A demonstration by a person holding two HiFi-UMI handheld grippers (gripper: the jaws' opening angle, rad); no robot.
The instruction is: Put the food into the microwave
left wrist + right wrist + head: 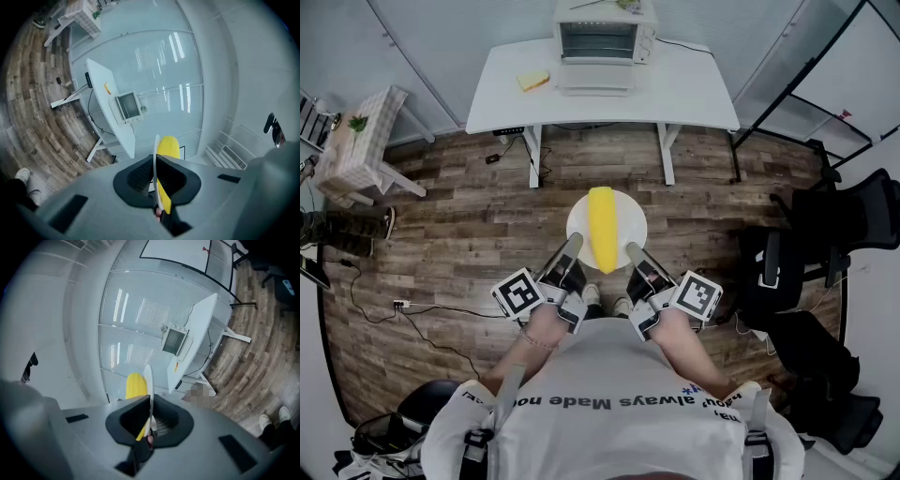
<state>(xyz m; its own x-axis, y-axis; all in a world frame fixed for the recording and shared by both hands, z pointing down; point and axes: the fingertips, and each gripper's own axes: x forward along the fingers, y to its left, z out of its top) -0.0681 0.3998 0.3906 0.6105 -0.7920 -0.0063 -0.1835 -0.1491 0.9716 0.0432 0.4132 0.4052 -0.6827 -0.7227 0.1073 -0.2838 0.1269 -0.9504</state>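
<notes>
**A:** Status?

**B:** Head view: I've got the plate [630,217] held up between both grippers. It's over the wood floor [441,225], well short of the near edge of the table [698,94]. The food [602,228] is one long yellow piece lying across the middle of the plate. The left gripper [573,247] is on the plate's left side and the right gripper [635,251] is on its right side. The microwave [605,36] sits at the table's far edge, about mid-width. A yellow block [533,81] lies to the left of it.

**A:** Jaws?

**B:** Left gripper view: jaws pinched on the plate [155,157], which shows edge-on, with the food [168,146] right against its far face. The microwave [128,107] is well ahead on the table [101,86].

Right gripper view: same story. Jaws are clamped on the plate [149,380], with the food [135,385] just beside it. The microwave [174,340] is far off on the table [199,324].

**A:** Door open?

**B:** I can't tell from any of the views. The microwave is too small in all of them.

**A:** Progress?

**B:** My read is that we're early. Pickup looks done and the plate is level in a two-sided grip. What's left is closing the gap to the table and sorting the door if it's shut. I'd guess that means setting the plate on the table first to free a gripper. After that I slide the plate in and let go.
</notes>
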